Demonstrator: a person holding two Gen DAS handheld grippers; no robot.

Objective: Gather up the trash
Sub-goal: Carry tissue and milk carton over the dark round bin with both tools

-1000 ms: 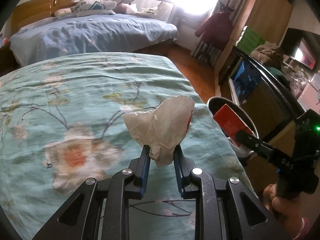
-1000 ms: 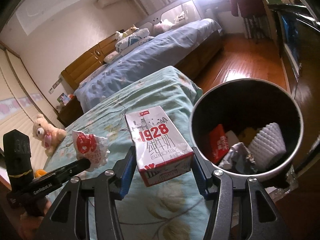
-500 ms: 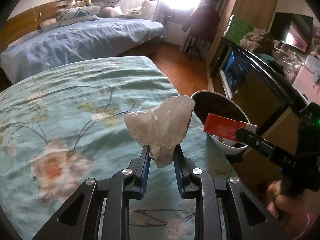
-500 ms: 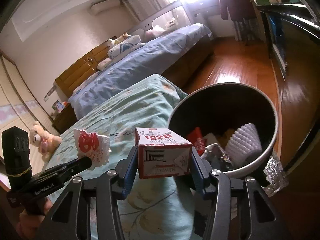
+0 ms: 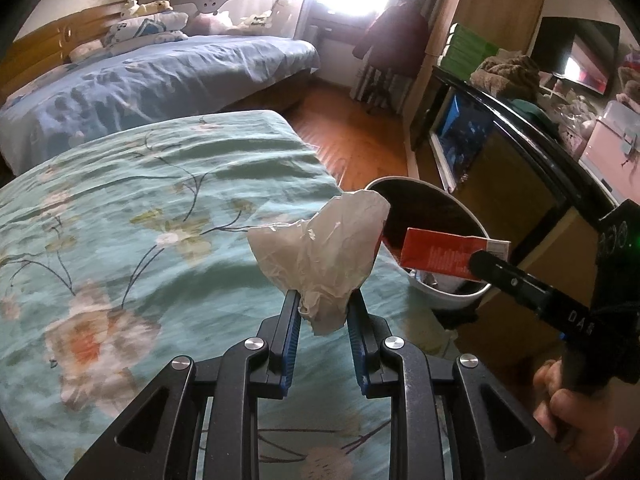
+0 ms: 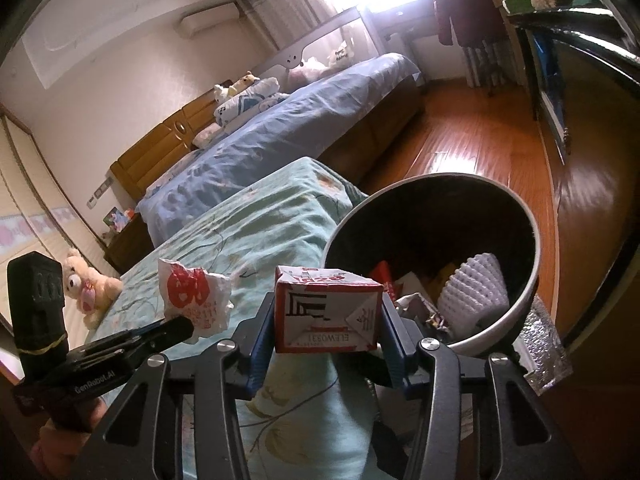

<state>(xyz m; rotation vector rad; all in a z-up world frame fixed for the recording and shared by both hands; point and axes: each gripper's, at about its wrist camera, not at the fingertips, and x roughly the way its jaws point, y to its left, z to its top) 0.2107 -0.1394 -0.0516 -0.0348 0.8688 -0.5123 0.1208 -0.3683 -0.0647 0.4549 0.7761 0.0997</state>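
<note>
Two beds fill the room ahead of both grippers: a far one under a blue cover (image 5: 160, 76) and a near one under a teal flowered cover (image 5: 120, 216). One round bin (image 6: 516, 308), white outside and dark inside, stands at the foot corner of the teal bed, ahead and to the right of both grippers.

Only the right wrist view looks down into the bin, where a white ribbed paper cup (image 6: 474, 284), a red packet and crumpled foil lie; it alone also shows one teddy bear (image 6: 90, 284) sitting on the teal cover, far left. Only the left wrist view shows the dark cabinet (image 5: 500, 152) to the right with a screen and clutter on top, and the hand (image 5: 576, 428) that grips the right tool's handle.

One milk carton (image 6: 326, 312), red and white with printed lettering, sits pinched between the right gripper (image 6: 326, 320) fingers, its end panel facing the camera, held just before the bin's near rim. From the left wrist view its red side hangs over the bin's mouth. The right jaws have just been closing, with the carton between them.

One crumpled wrapper (image 5: 324, 256), plain white from behind and printed with a red mark on its other face, is pinched at its lower end by the left gripper (image 5: 322, 312), above the teal cover and left of the bin.
</note>
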